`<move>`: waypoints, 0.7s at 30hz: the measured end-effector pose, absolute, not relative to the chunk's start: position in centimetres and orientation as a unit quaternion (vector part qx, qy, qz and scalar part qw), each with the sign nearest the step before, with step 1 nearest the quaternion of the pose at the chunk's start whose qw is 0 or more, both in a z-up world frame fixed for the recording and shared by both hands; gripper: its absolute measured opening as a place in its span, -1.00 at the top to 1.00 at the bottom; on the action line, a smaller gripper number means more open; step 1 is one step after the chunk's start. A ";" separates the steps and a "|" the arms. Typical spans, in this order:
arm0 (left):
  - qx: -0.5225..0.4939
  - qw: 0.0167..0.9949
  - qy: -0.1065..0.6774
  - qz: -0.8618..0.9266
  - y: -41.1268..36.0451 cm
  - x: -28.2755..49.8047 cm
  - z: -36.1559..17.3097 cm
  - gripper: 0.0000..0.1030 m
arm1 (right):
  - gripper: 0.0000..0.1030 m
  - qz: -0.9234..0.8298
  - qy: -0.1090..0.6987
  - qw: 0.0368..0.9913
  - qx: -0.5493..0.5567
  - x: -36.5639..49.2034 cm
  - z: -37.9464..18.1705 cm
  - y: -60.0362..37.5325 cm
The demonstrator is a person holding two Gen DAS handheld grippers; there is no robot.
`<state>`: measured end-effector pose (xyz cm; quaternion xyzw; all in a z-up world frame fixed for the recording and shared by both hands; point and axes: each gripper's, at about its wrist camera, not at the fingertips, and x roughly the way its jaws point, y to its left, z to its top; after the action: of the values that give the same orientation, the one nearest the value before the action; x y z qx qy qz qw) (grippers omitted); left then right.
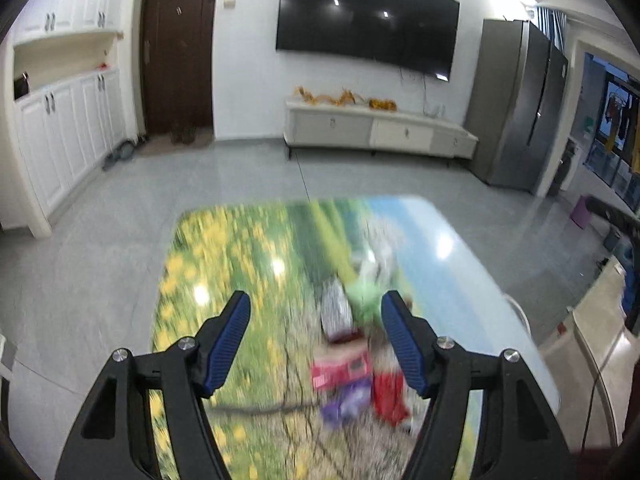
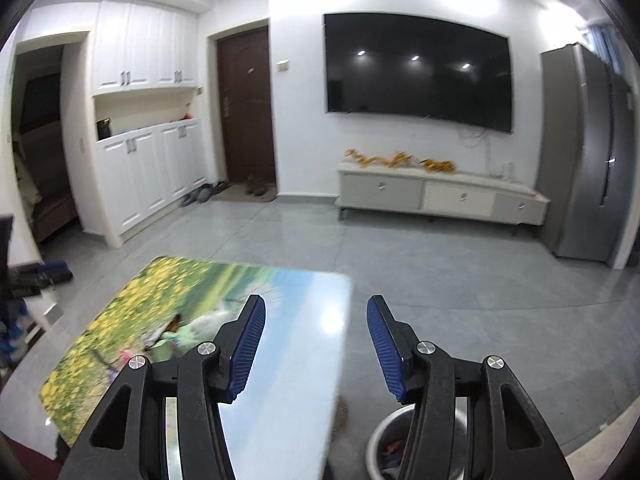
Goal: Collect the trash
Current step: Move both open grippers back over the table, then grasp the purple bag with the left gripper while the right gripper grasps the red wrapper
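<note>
1. Nearest thing in the left wrist view is the left hand-held gripper (image 1: 316,312) — jaws spread wide, nothing between them, hovering above the bench (image 1: 224,248) with its printed flower-meadow top.

2. Right under and just past it sits the trash, bunched toward the right-hand side of the bench, roughly mid-length. Closest to me is a purple wrapper (image 1: 348,400) touching a red wrapper (image 1: 390,396), then a pink box (image 1: 340,368) behind those. It's all motion-blurred, so I can't read any labels.

3. A bit further along: a silvery patterned packet (image 1: 335,312), a crumpled green bag (image 1: 366,300) beside it, and a whitish wad (image 1: 380,258) furthest out.

4. My guess on handling — all of it is light, thin and crinkly, so it'll crush instead of resisting. The foil-looking ones could slip off the pads; I'd pinch a bunched fold or an edge, not the flat face. The pink box looks stiffer, so take it across its narrow sides.

5. The right hand-held gripper (image 2: 316,344) is also wide open and empty, hanging over the bench's right edge.

6. Below it on the floor (image 2: 460,280), just off that edge, is a white bin (image 2: 378,440) with some stuff already inside — presumably where everything goes.
</note>
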<state>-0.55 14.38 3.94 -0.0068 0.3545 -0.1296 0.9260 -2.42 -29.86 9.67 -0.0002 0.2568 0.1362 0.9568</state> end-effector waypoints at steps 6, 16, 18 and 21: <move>-0.002 0.903 0.391 -0.176 13.2 -1.9 -1.0 -0.28 | 0.02 0.216 0.323 0.921 0.009 -0.7 6.2 -24.2; -0.003 0.865 0.441 -0.240 11.5 -1.6 -7.2 -0.16 | 0.03 0.313 0.435 0.844 -0.012 1.2 -0.9 -14.3; -0.003 0.858 0.449 -0.249 11.2 -1.4 -8.2 -0.05 | 0.04 0.328 0.454 0.828 -0.017 1.3 -2.2 -12.7; -0.004 0.853 0.455 -0.255 11.1 -1.2 -9.1 0.06 | 0.07 0.344 0.480 0.806 -0.029 1.8 -4.3 -10.5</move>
<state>-1.17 11.12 -9.06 -0.0039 0.4545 -0.2554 0.8533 1.81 -10.47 -4.30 -0.0292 0.4803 0.3443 0.8061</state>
